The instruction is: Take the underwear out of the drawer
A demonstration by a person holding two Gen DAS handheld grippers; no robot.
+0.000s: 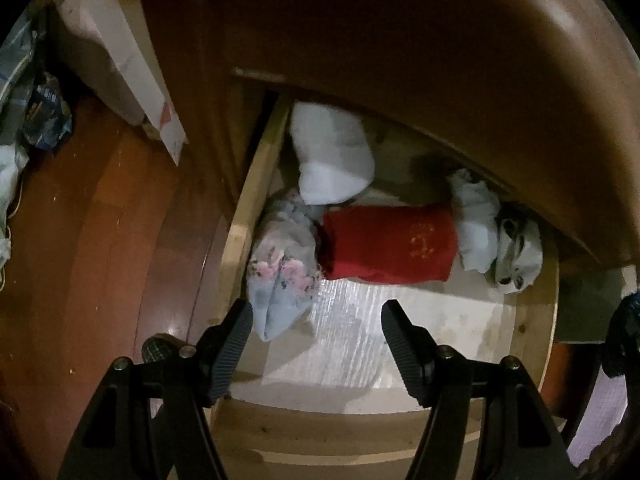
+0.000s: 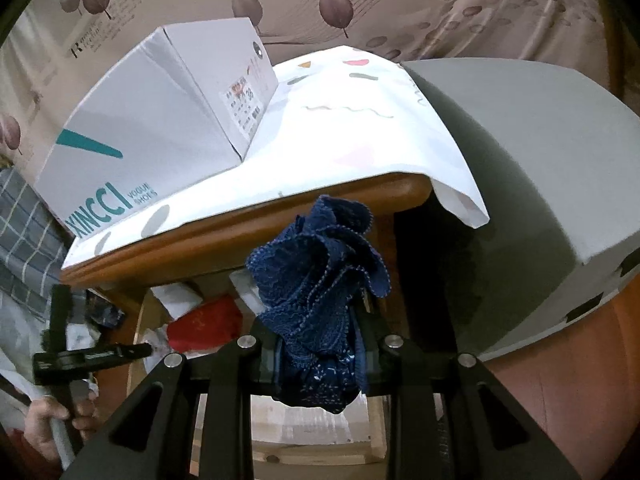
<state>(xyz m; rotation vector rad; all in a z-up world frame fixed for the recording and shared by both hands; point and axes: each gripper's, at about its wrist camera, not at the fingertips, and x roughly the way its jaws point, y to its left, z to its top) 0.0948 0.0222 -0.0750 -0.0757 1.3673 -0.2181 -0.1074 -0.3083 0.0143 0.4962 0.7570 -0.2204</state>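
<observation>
The open wooden drawer (image 1: 244, 236) holds a red folded garment (image 1: 384, 242), a floral pale-blue garment (image 1: 280, 276), a white bundle (image 1: 332, 160) and pale bundles at the right (image 1: 480, 224). My left gripper (image 1: 316, 320) is open and empty, above the drawer's front part. My right gripper (image 2: 320, 354) is shut on dark blue lace underwear (image 2: 316, 292) and holds it up in front of the nightstand top edge (image 2: 240, 224). The left gripper (image 2: 92, 356) also shows in the right wrist view, held by a hand.
A white shoe box (image 2: 152, 128) and a white patterned cloth (image 2: 352, 128) lie on the nightstand top. A grey-white object (image 2: 540, 184) stands at the right. A wooden floor (image 1: 100, 240) with a white box (image 1: 124, 56) and bags lies left of the drawer.
</observation>
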